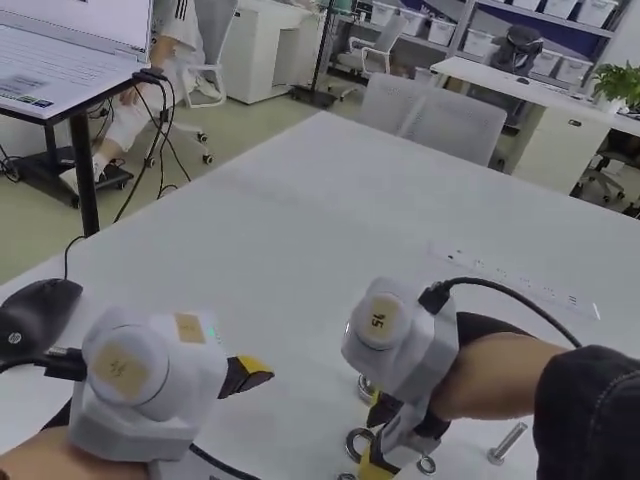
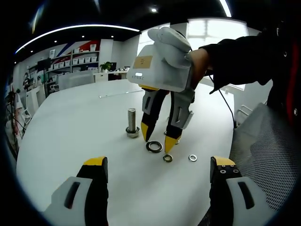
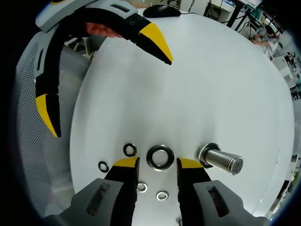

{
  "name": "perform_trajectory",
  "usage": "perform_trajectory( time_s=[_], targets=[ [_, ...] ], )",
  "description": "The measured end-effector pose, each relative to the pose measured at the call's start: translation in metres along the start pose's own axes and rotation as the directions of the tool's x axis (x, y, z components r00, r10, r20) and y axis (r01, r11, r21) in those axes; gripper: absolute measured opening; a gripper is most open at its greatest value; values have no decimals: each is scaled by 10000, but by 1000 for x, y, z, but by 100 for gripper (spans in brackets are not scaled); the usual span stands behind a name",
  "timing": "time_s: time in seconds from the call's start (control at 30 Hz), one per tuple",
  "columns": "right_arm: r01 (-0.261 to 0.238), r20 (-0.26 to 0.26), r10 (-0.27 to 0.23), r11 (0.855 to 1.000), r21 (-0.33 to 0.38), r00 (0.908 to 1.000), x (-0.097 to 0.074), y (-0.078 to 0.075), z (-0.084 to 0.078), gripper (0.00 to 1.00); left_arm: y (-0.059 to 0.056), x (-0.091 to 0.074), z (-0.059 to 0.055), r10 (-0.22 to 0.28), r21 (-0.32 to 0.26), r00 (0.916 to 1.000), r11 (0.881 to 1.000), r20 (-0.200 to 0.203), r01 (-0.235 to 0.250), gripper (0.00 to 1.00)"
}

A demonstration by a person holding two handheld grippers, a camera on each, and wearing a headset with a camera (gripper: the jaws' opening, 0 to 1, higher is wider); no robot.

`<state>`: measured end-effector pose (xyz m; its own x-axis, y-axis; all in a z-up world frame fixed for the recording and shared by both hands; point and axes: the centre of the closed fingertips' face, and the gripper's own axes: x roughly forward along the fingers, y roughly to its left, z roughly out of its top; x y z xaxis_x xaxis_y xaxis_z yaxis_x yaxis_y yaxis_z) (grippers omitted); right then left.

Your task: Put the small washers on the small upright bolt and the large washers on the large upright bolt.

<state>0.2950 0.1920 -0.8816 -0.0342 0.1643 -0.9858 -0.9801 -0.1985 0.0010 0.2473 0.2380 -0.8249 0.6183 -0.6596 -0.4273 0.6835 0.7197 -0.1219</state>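
Note:
My right gripper (image 2: 160,137) points down at the white table (image 1: 300,230), open, its yellow tips on either side of a large dark washer (image 3: 160,157). Just right of that washer in the right gripper view stands the large bolt (image 3: 221,160), which has a washer around its base (image 2: 132,133). Several small washers (image 3: 130,149) lie loose around the gripper tips, two of them (image 2: 167,157) nearer my left gripper. My left gripper (image 2: 159,165) is open wide and holds nothing, a short way back from the washers. A smaller bolt (image 1: 508,442) stands to the right of the right gripper.
A black mouse (image 1: 30,310) lies at the table's left edge. A white power strip (image 1: 520,280) lies farther back on the right. A laptop (image 1: 60,50) sits on a side stand at the upper left, and a grey chair (image 1: 430,115) stands behind the table.

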Motion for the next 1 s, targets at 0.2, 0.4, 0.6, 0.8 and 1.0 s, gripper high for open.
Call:
perform_trajectory(
  time_s=[0.2, 0.4, 0.6, 0.8, 1.0],
  targets=[
    [2, -36, -3, 10000, -30, 10000, 0, 0, 0, 33, 0, 0, 0, 19, -23, 10000, 10000, 21, -19, 90],
    [22, -28, -22, 9999, -139, 10000, 0, 0, 0, 25, 0, 0, 0, 0, -26, 10000, 10000, 16, 0, 90],
    [16, -38, -17, 10000, -67, 10000, 0, 0, 0, 24, 0, 1, 0, -5, -40, 10000, 10000, 22, 5, 90],
    [46, -45, -47, 10000, -27, 10000, 0, 0, 1, 24, 1, 0, -1, -14, -40, 10000, 10000, -4, 14, 90],
    [2, -52, -1, 10000, 56, 10000, 0, 0, 0, 23, 1, 0, -1, -39, -26, 10000, 10000, -46, 39, 90]
  ],
)
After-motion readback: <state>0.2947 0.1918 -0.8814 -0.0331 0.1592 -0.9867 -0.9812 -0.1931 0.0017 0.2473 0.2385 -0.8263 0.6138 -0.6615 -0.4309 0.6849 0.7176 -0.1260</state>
